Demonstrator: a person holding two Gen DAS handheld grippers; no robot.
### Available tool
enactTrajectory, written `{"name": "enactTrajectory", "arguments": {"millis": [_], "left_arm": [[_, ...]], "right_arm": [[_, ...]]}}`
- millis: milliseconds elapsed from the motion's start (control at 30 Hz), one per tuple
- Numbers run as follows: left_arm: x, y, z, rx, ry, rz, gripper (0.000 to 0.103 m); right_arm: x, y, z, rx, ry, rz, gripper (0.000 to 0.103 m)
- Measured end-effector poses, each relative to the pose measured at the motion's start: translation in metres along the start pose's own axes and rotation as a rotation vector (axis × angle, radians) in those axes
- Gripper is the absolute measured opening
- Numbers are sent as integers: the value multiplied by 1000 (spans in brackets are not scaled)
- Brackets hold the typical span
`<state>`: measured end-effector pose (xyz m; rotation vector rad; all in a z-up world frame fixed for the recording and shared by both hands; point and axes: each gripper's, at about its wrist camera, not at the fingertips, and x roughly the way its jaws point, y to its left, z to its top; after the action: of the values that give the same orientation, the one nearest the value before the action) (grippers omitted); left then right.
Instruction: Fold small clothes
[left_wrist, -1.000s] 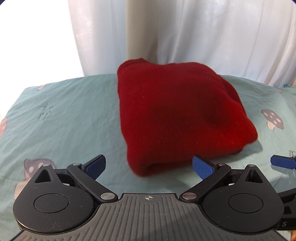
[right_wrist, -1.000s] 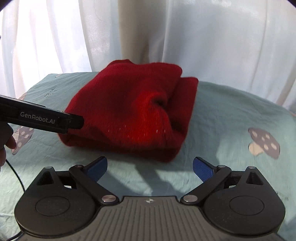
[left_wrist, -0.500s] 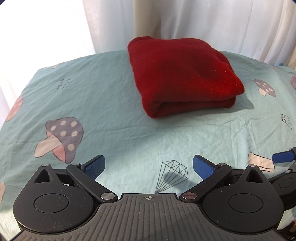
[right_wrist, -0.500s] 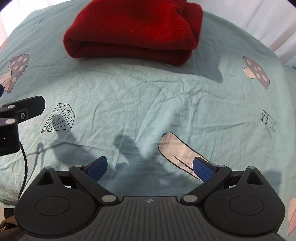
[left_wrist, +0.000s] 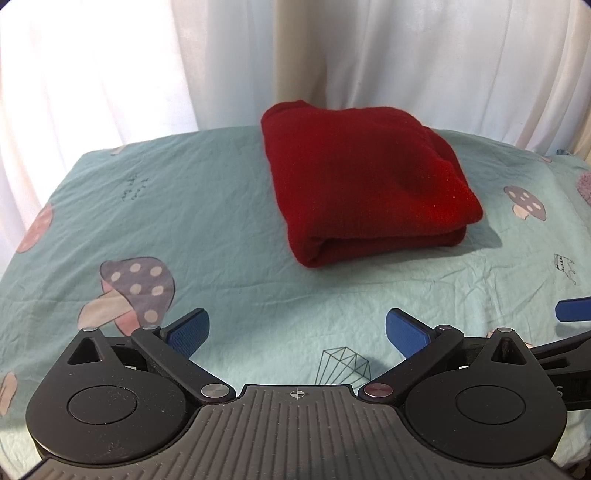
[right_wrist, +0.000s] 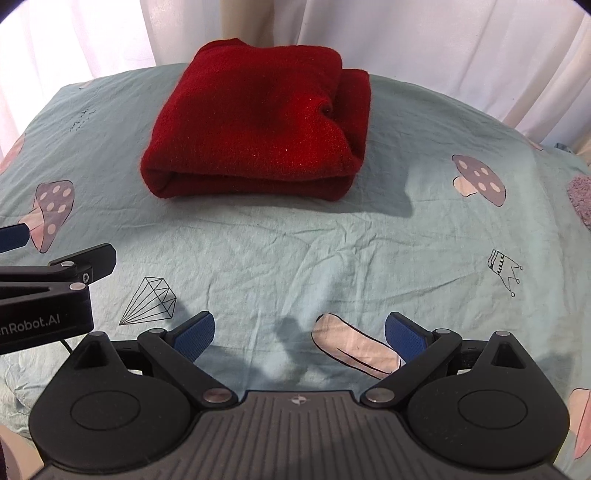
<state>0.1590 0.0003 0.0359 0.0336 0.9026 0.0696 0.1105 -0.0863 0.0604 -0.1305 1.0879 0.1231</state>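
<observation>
Wrinkled pale-teal cotton sheet with mushroom prints (left_wrist: 221, 206) under sheer white curtains (left_wrist: 110, 66). Fuzzy red knit garment, folded into thick rectangle (left_wrist: 362, 184), upper centre. Left gripper (left_wrist: 297, 328) and right gripper (right_wrist: 299, 330): blue ribbed pads spread apart, empty.

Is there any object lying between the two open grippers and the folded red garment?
Nothing visible. Only bare sheet lies between the right gripper, the left gripper and the folded red garment.
</observation>
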Motion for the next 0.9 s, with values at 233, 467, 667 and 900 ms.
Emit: {"name": "enactTrajectory", "arguments": {"millis": [233, 467, 667, 900], "left_arm": [[-1, -1, 5, 9, -16, 26, 103], [2, 2, 10, 4, 6, 31, 103], [4, 0, 11, 10, 7, 45, 103], [6, 0, 14, 18, 9, 57, 103]], "right_arm": [[-4, 0, 4, -5, -59, -35, 99], [-3, -1, 7, -8, -72, -19, 99], [0, -1, 9, -2, -69, -19, 99], [4, -4, 10, 10, -61, -13, 99]]}}
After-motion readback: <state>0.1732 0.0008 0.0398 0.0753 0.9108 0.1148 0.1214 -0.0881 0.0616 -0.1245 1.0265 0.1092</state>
